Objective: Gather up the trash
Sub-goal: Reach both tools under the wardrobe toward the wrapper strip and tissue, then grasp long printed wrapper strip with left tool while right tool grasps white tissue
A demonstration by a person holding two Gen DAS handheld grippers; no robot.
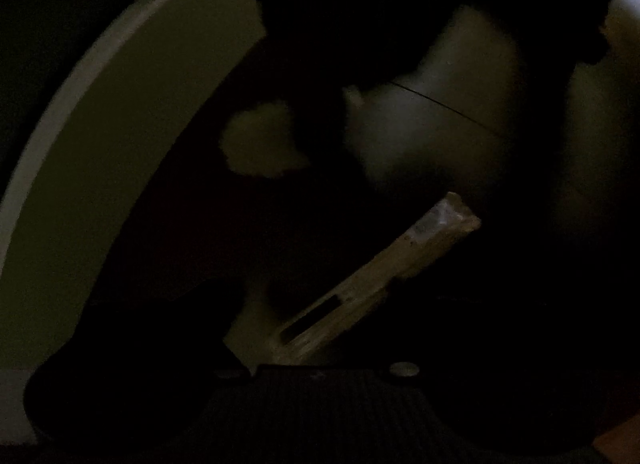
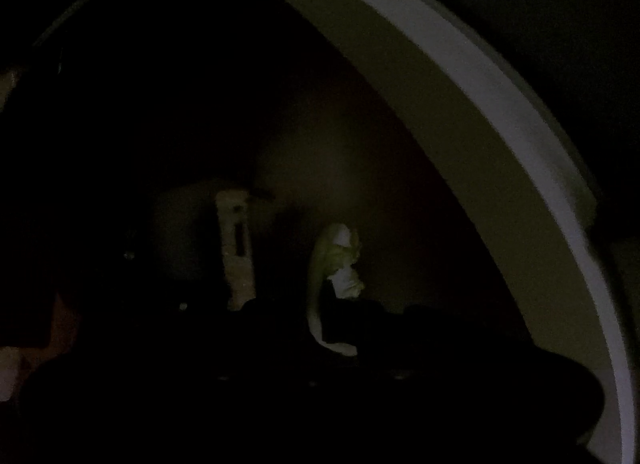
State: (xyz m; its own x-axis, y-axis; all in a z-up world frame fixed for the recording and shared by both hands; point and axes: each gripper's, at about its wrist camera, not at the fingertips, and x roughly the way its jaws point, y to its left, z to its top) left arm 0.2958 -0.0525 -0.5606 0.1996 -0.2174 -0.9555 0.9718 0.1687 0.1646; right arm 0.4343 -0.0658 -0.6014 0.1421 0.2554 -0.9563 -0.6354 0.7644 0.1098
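At the bottom of the left wrist view, the left gripper (image 1: pixel 320 344) is mostly lost in shadow; one pale finger (image 1: pixel 372 284) slants up to the right, the other cannot be made out, so whether the jaws are wide or narrow cannot be told. Beyond the finger, pale rounded shapes sit in the dark, too dim to identify. A curved pale bin rim (image 1: pixel 112 111) arcs up the left side of that view. Low in the right wrist view, the right gripper (image 2: pixel 340 324) shows only as dark masses, with a crumpled pale wrapper (image 2: pixel 340 260), tinged green, standing up from between them; it appears held there, though the contact itself is too dark to confirm. Just left of the wrapper and a little farther off, a pale upright finger-like bar (image 2: pixel 238 248) is visible. Farther out, the same pale rim (image 2: pixel 460 103) sweeps across the upper right, with dark interior behind it.
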